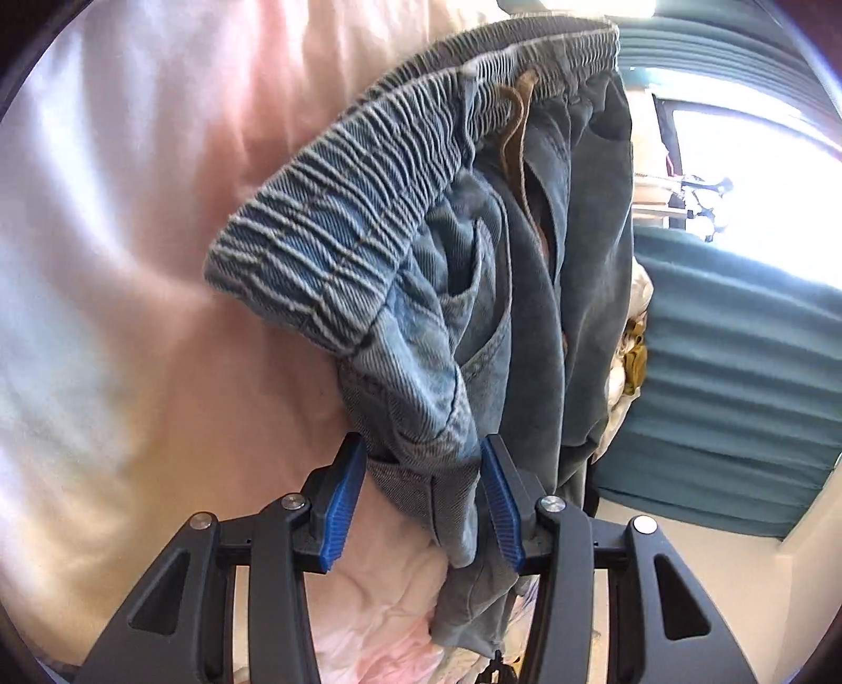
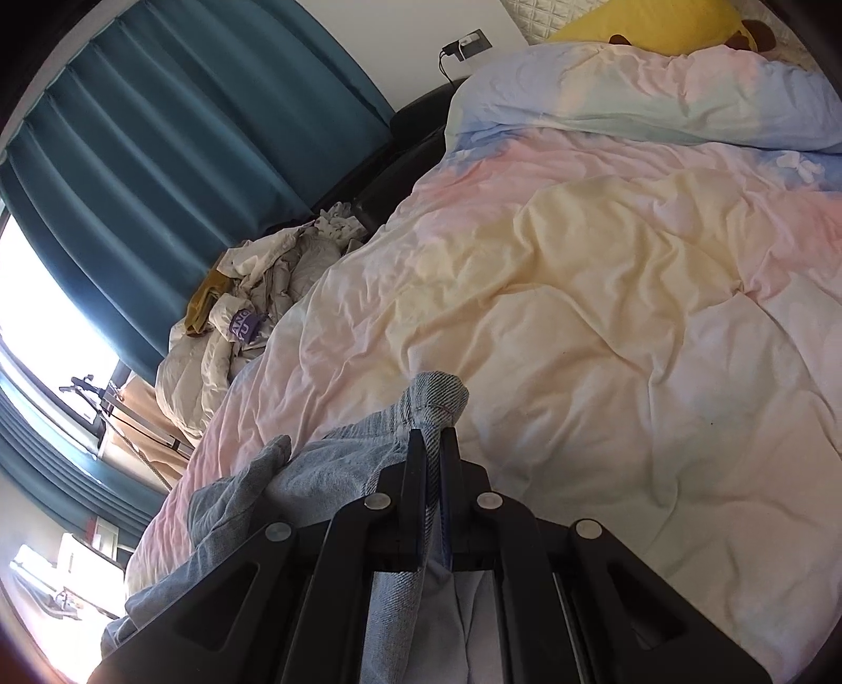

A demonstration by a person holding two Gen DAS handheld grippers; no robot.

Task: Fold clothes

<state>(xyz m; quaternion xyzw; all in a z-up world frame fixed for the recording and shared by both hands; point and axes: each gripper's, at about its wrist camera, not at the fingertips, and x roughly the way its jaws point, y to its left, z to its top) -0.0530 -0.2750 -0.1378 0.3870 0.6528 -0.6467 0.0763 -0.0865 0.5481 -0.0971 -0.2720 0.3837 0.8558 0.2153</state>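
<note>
A pair of blue denim trousers [image 1: 473,273] with an elastic waistband and a brown drawstring hangs in the air in the left wrist view. My left gripper [image 1: 423,463] has its blue pads on either side of a thick bunch of the denim near the waistband and grips it. In the right wrist view my right gripper [image 2: 432,447] is shut tight on another fold of the same denim trousers [image 2: 337,473], which pokes up above the fingertips and drapes down to the left over the bed.
A bed with a pastel pink, yellow and blue duvet [image 2: 605,294] fills the view below. A heap of light clothes [image 2: 252,305] lies at its far side. Teal curtains [image 2: 184,131] and a bright window stand behind. A yellow pillow [image 2: 647,23] lies at the head.
</note>
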